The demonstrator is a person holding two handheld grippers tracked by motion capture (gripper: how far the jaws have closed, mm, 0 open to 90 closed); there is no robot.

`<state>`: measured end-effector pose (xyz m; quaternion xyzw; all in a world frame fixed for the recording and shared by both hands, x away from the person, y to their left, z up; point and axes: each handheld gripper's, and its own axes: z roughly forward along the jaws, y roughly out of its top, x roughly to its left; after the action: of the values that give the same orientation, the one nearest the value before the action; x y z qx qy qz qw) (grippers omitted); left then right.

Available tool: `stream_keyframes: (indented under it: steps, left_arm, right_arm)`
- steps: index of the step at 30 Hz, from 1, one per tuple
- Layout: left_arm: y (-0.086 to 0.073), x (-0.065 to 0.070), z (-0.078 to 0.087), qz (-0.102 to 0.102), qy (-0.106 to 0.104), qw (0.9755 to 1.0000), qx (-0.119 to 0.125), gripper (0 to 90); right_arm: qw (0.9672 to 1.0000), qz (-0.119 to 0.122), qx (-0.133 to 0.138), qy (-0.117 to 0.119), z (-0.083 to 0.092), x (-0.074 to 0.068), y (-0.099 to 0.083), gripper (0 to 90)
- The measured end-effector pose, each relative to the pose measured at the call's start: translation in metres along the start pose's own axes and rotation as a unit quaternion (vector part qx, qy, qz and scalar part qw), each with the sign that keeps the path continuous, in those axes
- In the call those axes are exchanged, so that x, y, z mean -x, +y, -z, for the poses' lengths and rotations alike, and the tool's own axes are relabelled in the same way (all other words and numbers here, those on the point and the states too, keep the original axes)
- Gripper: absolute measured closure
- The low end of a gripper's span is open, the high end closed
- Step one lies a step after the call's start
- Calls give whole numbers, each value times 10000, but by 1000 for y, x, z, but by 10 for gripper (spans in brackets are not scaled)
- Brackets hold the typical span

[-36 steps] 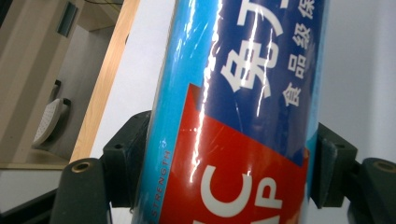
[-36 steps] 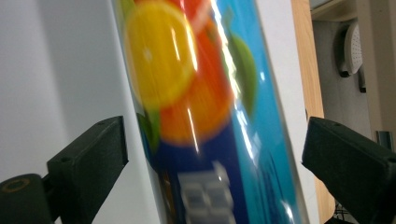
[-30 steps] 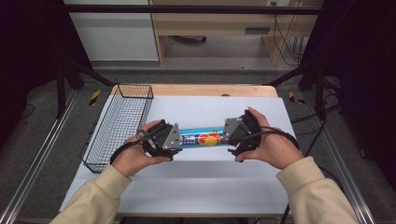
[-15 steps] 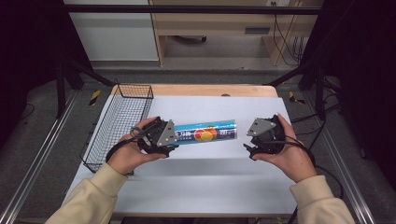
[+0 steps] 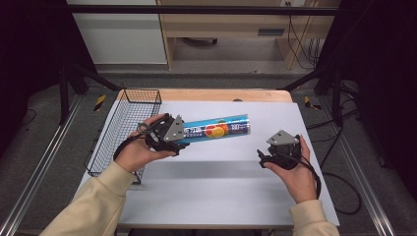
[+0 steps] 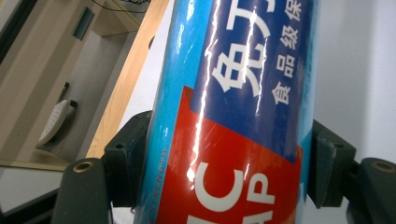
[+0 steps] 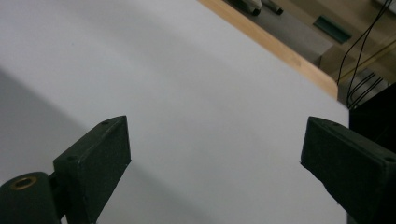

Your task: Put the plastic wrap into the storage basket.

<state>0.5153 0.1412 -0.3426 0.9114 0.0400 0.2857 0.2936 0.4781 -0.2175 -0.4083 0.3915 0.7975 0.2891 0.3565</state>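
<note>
A blue roll of cling wrap (image 5: 216, 130) with a red label and a fruit picture is held above the white table sheet (image 5: 211, 191), tilted up toward its right end. My left gripper (image 5: 178, 141) is shut on the roll's left end. In the left gripper view the roll (image 6: 243, 107) runs up between the two black jaws, which press on both of its sides. My right gripper (image 5: 269, 156) sits near the table's right side, apart from the roll. In the right gripper view it (image 7: 215, 163) stands open over bare white sheet.
A black wire basket (image 5: 123, 129) stands along the table's left edge, just behind my left hand. The wooden table edge (image 5: 221, 94) runs along the back. Cables hang beyond the right side of the table.
The right gripper let go of the roll's right end and drew back to the right and toward the front. The left gripper has lifted the roll and shifted it slightly left.
</note>
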Motion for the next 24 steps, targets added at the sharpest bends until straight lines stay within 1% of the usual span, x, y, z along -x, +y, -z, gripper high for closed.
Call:
stream_keyframes:
  steps: [1, 2, 3, 4, 6, 8, 9, 10, 11, 12, 13, 14, 15, 16, 17, 18, 19, 22, 24]
  left_arm:
    - [1, -1, 0, -4, 23, 10000, -11, 284]
    - [2, -2, 0, -17, 34, 10000, -9, 284]
    - [4, -3, 1, -6, 42, 10000, -29, 284]
    - [5, -4, 1, -13, 74, 10000, -24, 285]
    - [8, -7, 3, 36, 98, 9999, 8, 285]
    - [10, -9, 4, 101, 121, 9999, 48, 286]
    - [11, -10, 5, 131, 102, 9998, 61, 287]
    - [11, -11, 5, 110, 99, 9999, 33, 286]
    - [13, -11, 5, 127, 112, 9999, 34, 287]
    - [13, -11, 5, 123, 124, 9998, 11, 287]
    - [15, -11, 4, 91, 139, 9998, -73, 288]
    - [15, -11, 4, 91, 139, 9998, -73, 287]
    - [16, -9, 2, 135, 154, 9997, -164, 288]
    - [16, -9, 2, 135, 154, 9997, -164, 288]
    - [16, -7, 1, 91, 245, 9992, -299, 288]
    - [16, -7, 1, 91, 245, 9992, -299, 288]
    - [14, -5, 0, 207, 238, 9992, -249, 288]
    - [14, -4, 1, 249, 247, 9991, -220, 288]
    - [16, -4, 6, 242, 301, 9988, -302, 289]
  right_arm:
    - [10000, -77, -22, 4, -2, -1, -3, 85]
    - [9998, -212, 13, -54, -5, -4, -9, 83]
    - [9997, -238, 21, -103, -7, -5, -13, 82]
    - [9995, -267, 25, -174, -10, -7, -16, 82]
    - [9980, -489, 29, -396, -14, -11, -22, 69]
    - [9974, -681, 16, -229, -18, -15, -26, 76]
    - [9974, -680, 25, -254, -19, -18, -28, 75]
    - [9968, -728, 72, -319, -20, -22, -30, 76]
    - [9967, -730, 85, -334, -20, -23, -30, 73]
    - [9963, -750, 86, -417, -19, -24, -31, 71]
    - [9954, -826, 105, -480, -18, -24, -30, 64]
    - [9954, -826, 105, -480, -18, -24, -30, 64]
    - [9946, -827, 105, -618, -18, -26, -30, 63]
    - [9946, -827, 105, -618, -18, -26, -30, 63]
    - [9931, -870, 65, -781, -18, -30, -29, 63]
    - [9931, -870, 65, -781, -18, -30, -29, 63]
    - [9942, -784, 44, -730, -18, -35, -28, 62]
    - [9940, -796, 20, -755, -17, -38, -28, 64]
    - [9937, -834, 34, -745, -16, -39, -27, 64]
